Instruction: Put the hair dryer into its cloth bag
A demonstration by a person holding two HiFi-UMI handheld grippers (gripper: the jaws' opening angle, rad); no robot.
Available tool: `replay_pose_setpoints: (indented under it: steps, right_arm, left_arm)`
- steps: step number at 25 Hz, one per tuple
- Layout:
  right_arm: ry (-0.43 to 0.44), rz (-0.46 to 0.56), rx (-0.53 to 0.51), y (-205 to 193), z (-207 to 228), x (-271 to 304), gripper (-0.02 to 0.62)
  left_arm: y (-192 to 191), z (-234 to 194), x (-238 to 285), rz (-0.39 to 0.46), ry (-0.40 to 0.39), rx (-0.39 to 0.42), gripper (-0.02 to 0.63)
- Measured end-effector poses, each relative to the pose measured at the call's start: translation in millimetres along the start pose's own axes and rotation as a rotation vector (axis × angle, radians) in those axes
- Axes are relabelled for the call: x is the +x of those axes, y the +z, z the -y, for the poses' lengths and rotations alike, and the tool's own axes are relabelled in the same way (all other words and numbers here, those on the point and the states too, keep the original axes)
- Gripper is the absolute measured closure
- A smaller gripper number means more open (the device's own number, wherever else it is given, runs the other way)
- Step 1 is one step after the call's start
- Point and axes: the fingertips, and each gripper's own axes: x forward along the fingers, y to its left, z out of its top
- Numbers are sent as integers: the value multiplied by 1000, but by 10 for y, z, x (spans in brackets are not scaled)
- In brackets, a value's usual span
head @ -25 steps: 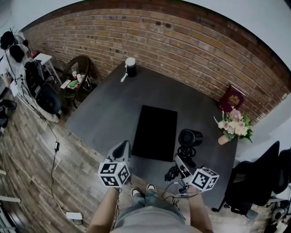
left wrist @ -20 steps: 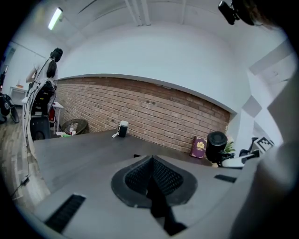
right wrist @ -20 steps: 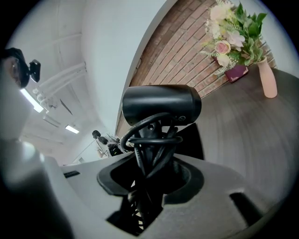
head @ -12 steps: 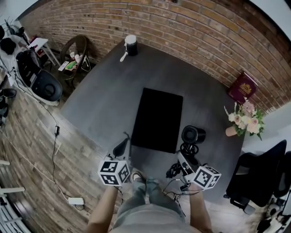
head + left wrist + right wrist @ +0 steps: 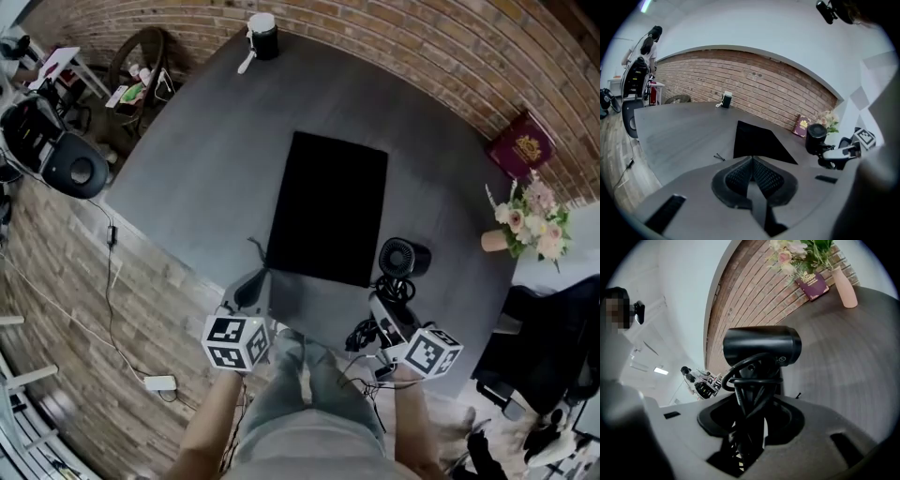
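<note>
The black cloth bag [image 5: 328, 206] lies flat in the middle of the grey table [image 5: 187, 159]; the left gripper view has it [image 5: 757, 143] just beyond the jaws. My left gripper [image 5: 251, 286] is shut and empty, near the bag's near left corner, by its drawstring [image 5: 255, 248]. My right gripper [image 5: 389, 314] is shut on the handle of the black hair dryer [image 5: 403, 258], right of the bag's near end. In the right gripper view the dryer [image 5: 761, 347] stands up from the jaws [image 5: 752, 404], its cord looped round the handle. The left gripper view catches the dryer [image 5: 816, 137] at the right.
A black cylinder with a white lid [image 5: 262, 33] stands at the table's far edge. A red book [image 5: 525, 145] leans on the brick wall, with a vase of flowers [image 5: 530, 211] beside it. Black office chairs stand at the right [image 5: 553, 328] and left [image 5: 66, 159].
Both grippers have sunk toward the table's near edge, the right one still holding the hair dryer. The head view has tilted further down over the table.
</note>
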Motion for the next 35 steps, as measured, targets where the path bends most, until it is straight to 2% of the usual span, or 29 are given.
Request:
replay_pose_setpoints:
  steps: [7,11,19,22,25,28,35]
  right_arm:
    - [-1,6,1,22,-22,10,439]
    - [-7,19,6,36,-22,4,439]
    - [-27,46,18,72,52,-43,439]
    - [-36,55,25,69,69,-66,439]
    - [-45,64,33,65,91,-87,439]
    - [-57,70,35,58,116,-122,439]
    - [-90,95,53,19,199,-236,439]
  left_arm:
    - [-27,17,9,-27,-12,26,598]
    - [-69,34,21,-73,-33,51,598]
    - [-70,48,59,-135,-83,189,593]
    - [-76,72,83,-168,-119,255,537]
    - [-116,136,126,-212,-179,351,509]
    - [-184,203,178,-262,-256,510,466]
    - [-276,275,285,-368,-374,836,434]
